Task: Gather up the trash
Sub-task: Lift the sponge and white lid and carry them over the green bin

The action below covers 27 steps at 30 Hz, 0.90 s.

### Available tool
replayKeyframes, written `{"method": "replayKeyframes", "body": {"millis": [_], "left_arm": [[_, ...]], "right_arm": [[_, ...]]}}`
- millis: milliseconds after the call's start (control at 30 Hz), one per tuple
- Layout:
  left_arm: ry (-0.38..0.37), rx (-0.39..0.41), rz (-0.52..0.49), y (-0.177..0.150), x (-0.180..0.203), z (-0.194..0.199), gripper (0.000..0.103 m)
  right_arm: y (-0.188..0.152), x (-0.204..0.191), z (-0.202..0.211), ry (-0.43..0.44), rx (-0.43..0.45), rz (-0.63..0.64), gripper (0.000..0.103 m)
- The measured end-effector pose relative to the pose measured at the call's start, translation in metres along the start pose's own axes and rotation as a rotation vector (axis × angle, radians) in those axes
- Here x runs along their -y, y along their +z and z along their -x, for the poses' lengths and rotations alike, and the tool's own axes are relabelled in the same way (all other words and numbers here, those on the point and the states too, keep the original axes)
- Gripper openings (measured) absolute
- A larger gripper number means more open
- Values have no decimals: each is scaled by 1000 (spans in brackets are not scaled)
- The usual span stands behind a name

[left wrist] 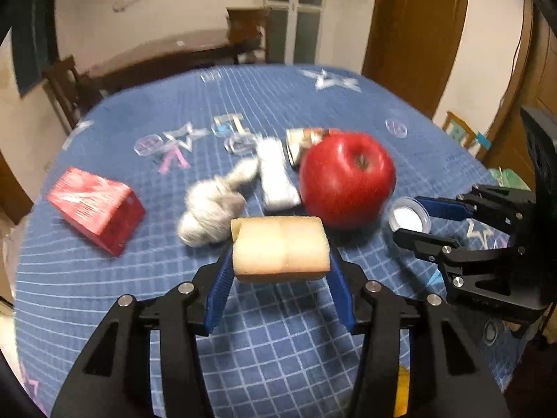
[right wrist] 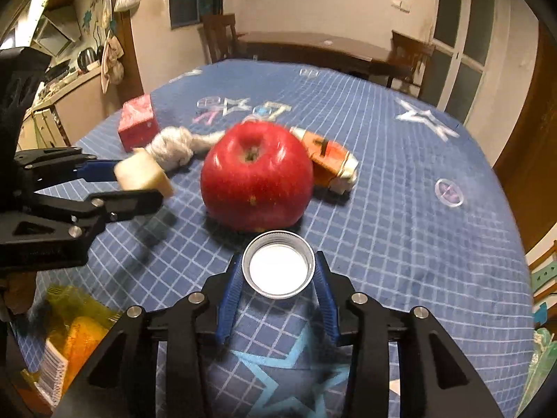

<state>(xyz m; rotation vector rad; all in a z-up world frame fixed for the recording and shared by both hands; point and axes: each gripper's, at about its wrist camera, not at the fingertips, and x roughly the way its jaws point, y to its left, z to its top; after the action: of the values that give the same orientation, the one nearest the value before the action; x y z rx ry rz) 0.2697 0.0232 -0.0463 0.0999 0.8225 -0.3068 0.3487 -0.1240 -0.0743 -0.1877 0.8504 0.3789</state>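
Note:
My left gripper (left wrist: 281,261) is shut on a pale yellow sponge block (left wrist: 280,246) and holds it above the blue cloth; it also shows in the right wrist view (right wrist: 139,181) with the sponge (right wrist: 141,174). My right gripper (right wrist: 278,271) is shut on a silver jar lid (right wrist: 278,265), white inside, just in front of a red apple (right wrist: 257,176). In the left wrist view the right gripper (left wrist: 417,221) with the lid (left wrist: 409,215) is right of the apple (left wrist: 346,179). A crumpled grey-white wad (left wrist: 212,207), a white folded packet (left wrist: 276,174) and a crushed orange carton (right wrist: 329,162) lie on the table.
A red box (left wrist: 95,205) lies at the left of the blue checked tablecloth (left wrist: 278,341). A yellow bag (right wrist: 69,334) sits at the near left table edge. Clear plastic discs (left wrist: 396,127) lie on the cloth. Wooden chairs and a dark table (right wrist: 313,45) stand behind.

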Motion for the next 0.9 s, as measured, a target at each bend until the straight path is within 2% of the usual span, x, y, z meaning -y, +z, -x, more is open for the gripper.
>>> {"method": "replayKeyframes", "body": {"millis": [333, 467, 633, 900], "left_arm": [[99, 249, 38, -14, 34, 67, 49], [127, 337, 44, -24, 49, 89, 49], [158, 470, 91, -40, 61, 114, 50], [168, 559, 82, -62, 84, 128, 50]], "right_arm": [[-10, -1, 80, -61, 233, -92, 42], [-27, -9, 110, -85, 324, -113, 42], [-60, -18, 146, -164, 465, -126, 42], [-97, -22, 178, -201, 577, -145, 42]]}}
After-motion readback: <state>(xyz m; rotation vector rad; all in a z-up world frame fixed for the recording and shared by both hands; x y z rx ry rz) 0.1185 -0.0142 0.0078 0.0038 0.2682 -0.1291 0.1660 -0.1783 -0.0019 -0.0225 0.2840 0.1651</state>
